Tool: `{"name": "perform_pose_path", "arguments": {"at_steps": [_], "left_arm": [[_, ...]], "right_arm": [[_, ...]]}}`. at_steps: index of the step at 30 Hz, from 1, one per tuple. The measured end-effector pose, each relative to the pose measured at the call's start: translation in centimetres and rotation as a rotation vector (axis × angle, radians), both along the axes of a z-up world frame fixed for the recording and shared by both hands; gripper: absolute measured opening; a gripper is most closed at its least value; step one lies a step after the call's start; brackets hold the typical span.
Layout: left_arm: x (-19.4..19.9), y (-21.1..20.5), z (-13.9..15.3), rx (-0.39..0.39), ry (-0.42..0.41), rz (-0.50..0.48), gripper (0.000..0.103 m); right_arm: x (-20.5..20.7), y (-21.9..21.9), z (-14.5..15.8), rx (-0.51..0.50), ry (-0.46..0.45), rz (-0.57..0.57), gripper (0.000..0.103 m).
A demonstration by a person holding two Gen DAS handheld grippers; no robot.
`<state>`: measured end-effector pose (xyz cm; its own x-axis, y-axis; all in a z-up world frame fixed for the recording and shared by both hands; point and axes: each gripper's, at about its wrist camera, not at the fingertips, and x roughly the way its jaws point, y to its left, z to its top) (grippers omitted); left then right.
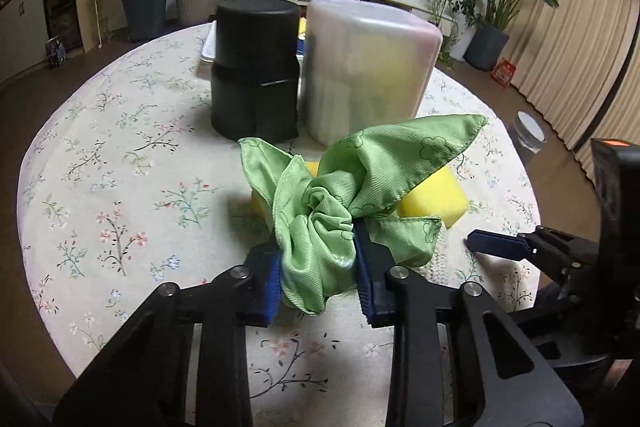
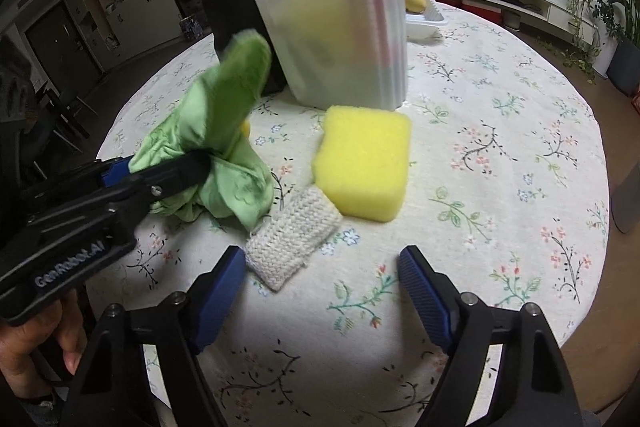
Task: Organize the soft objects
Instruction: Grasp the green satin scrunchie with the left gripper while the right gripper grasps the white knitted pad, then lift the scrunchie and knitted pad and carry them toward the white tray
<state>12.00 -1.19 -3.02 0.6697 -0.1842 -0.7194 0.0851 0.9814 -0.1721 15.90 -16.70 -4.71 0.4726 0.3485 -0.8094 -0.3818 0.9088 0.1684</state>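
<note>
While the left gripper (image 1: 318,281) pinches the crumpled green satin cloth (image 1: 340,199) — right gripper (image 2: 322,285) gapes empty — binning into the translucent plastic container (image 1: 368,67) looks next.

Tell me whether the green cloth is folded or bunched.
Bunched: the green cloth is crumpled between the left gripper's jaws, corners sticking out.

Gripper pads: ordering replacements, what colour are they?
Blue ribbed pads, clearest in the right wrist view.

Dim indoor light, soft shadows on tablecloth (image 1: 120,167), fisheye-bent dark corners, green cloth (image 2: 240,75) tip motion-blurred
</note>
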Motion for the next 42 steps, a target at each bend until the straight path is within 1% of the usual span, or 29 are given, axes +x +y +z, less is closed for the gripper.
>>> {"name": "perform_pose_path", "arguments": {"at_steps": [5, 8, 11, 12, 13, 14, 16, 18, 19, 22, 29, 34, 37, 42], "left_arm": [[-0.6, 1.1, -0.1, -0.024, 0.005, 0.011, 0.025], [-0.8, 1.7, -0.5, -0.034, 0.014, 0.024, 0.025], [-1.2, 2.0, -0.3, -0.046, 0.008, 0.031, 0.024], [-1.2, 2.0, -0.1, -0.049, 0.004, 0.029, 0.024], [-1.4, 2.0, 0.0, -0.052, -0.001, 0.025, 0.024], [-1.5, 2.0, 0.1, -0.054, -0.004, 0.021, 0.024], [-1.7, 1.9, 0.2, -0.061, -0.005, 0.016, 0.023], [-1.9, 2.2, 0.1, -0.073, -0.004, 0.016, 0.023], [-2.1, 2.3, 0.0, -0.083, -0.001, 0.016, 0.023], [-2.5, 2.8, -0.1, -0.112, 0.005, 0.012, 0.023], [-3.3, 3.6, 0.3, -0.143, 0.003, 0.009, 0.023], [-3.9, 4.2, 0.3, -0.167, 0.013, 0.007, 0.023], [-4.2, 4.4, 0.5, -0.168, 0.013, 0.007, 0.023], [-4.6, 5.5, 1.1, -0.163, 0.002, 0.025, 0.023]], "right_arm": [[0.3, 0.8, 0.0, -0.007, -0.003, -0.006, 0.082], [0.5, 1.2, -0.1, -0.032, -0.016, -0.009, 0.079], [0.5, 1.3, 0.0, -0.050, -0.029, -0.006, 0.068], [0.5, 1.3, 0.0, -0.049, -0.030, -0.004, 0.061], [0.4, 1.4, 0.0, -0.057, -0.034, -0.004, 0.049], [0.4, 1.4, 0.0, -0.068, -0.037, -0.003, 0.045], [0.3, 1.4, 0.1, -0.062, -0.034, 0.002, 0.041], [0.0, 1.3, 0.2, -0.058, -0.032, 0.004, 0.038], [-0.1, 1.2, 0.2, -0.054, -0.030, 0.006, 0.032], [-1.1, 0.8, 0.5, -0.044, -0.031, 0.008, 0.032], [-2.6, 0.4, 1.8, -0.015, -0.046, 0.022, 0.032], [-3.2, -0.1, 3.0, 0.027, -0.050, 0.043, 0.032], [-3.8, -0.2, 3.7, 0.031, -0.058, 0.055, 0.032], [-4.2, -1.9, 4.8, 0.035, -0.063, 0.041, 0.032]]}}
